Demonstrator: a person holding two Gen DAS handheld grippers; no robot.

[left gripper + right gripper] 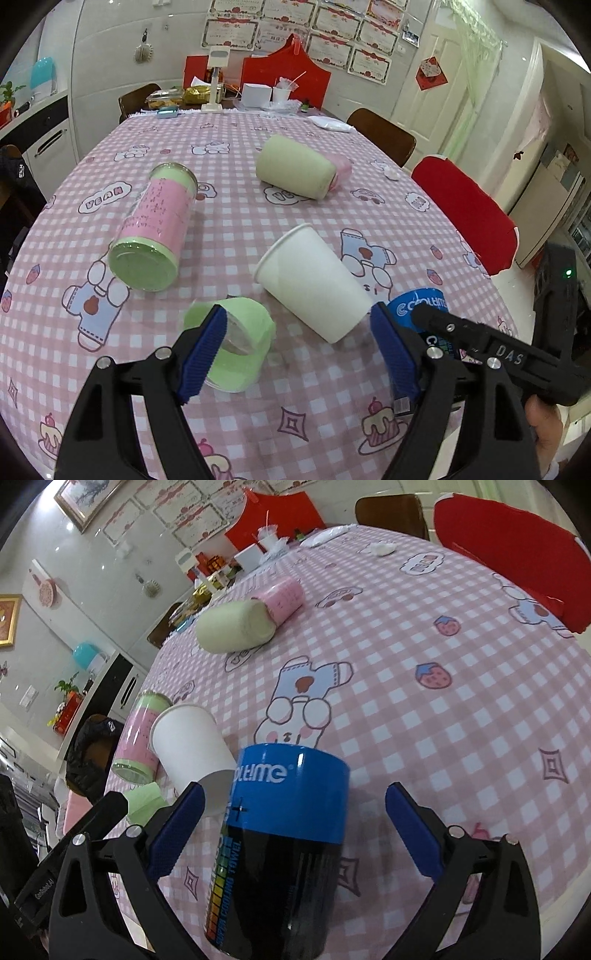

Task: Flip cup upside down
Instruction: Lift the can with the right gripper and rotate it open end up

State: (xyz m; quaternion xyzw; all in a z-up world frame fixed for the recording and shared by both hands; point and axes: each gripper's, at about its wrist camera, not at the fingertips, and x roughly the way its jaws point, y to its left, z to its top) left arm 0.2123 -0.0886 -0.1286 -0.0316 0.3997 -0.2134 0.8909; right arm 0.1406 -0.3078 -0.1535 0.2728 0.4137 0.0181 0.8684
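A white paper cup lies on its side on the pink checked tablecloth, mouth toward the upper left. My left gripper is open, just in front of the cup's base, holding nothing. The cup also shows in the right wrist view at left. My right gripper is open, its fingers on either side of a black and blue canister without closing on it. The right gripper's black body shows in the left wrist view.
A green cup lies beside my left finger. A pink and green canister and a pale green and pink canister lie farther back. A red chair stands at the right table edge. Boxes and clutter sit at the far end.
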